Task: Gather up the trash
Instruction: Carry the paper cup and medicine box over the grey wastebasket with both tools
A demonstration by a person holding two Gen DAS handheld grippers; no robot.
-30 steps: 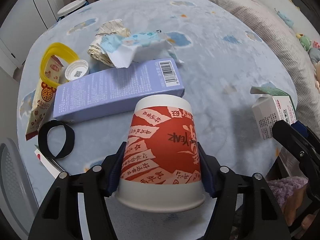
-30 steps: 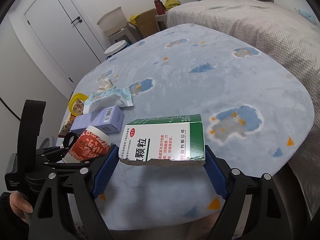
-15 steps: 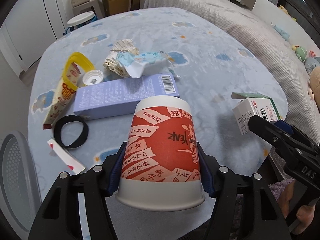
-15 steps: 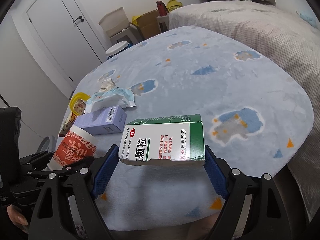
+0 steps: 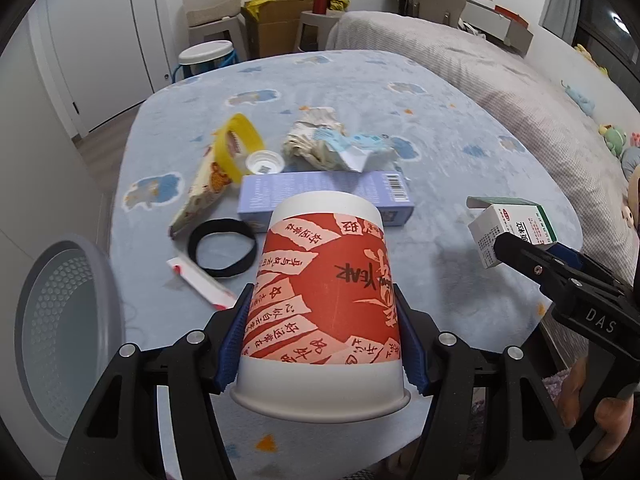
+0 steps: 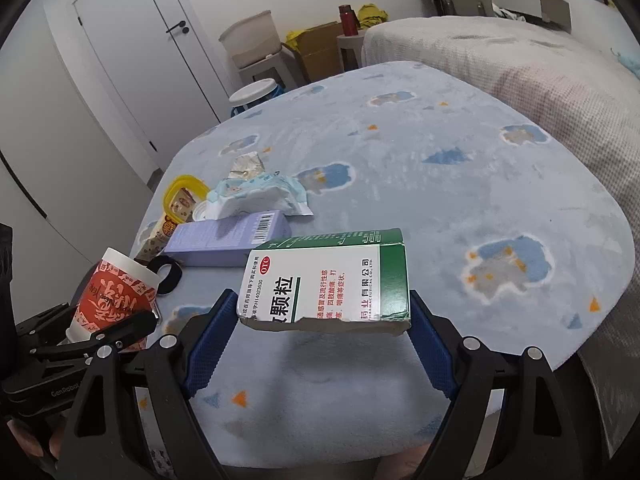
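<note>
My left gripper (image 5: 322, 344) is shut on a red-and-white paper cup (image 5: 324, 300), held upside down above the near edge of the blue blanket-covered table (image 5: 460, 128). My right gripper (image 6: 320, 332) is shut on a green-and-white medicine box (image 6: 332, 280), also lifted off the table. The right wrist view shows the cup (image 6: 114, 292) at lower left in the left gripper (image 6: 108, 328); the left wrist view shows the box (image 5: 512, 228) at right. Left on the table are a purple carton (image 5: 324, 196), crumpled wrappers (image 5: 340, 146), a yellow ring (image 5: 238, 140), a white cap (image 5: 264, 162), a snack packet (image 5: 204, 196), a black band (image 5: 222, 248) and a small red-white sachet (image 5: 200, 280).
A grey mesh bin (image 5: 60, 340) stands at the table's left edge. A bed with a beige cover (image 5: 520, 80) runs along the right. Behind the table are a white stool (image 5: 206, 54), cardboard boxes (image 5: 276, 28) and a white door (image 6: 148, 52).
The left gripper has risen and tilted up with the cup, bringing the grey bin and far room into view. The right gripper has shifted slightly with the box. Both grips are unchanged.
</note>
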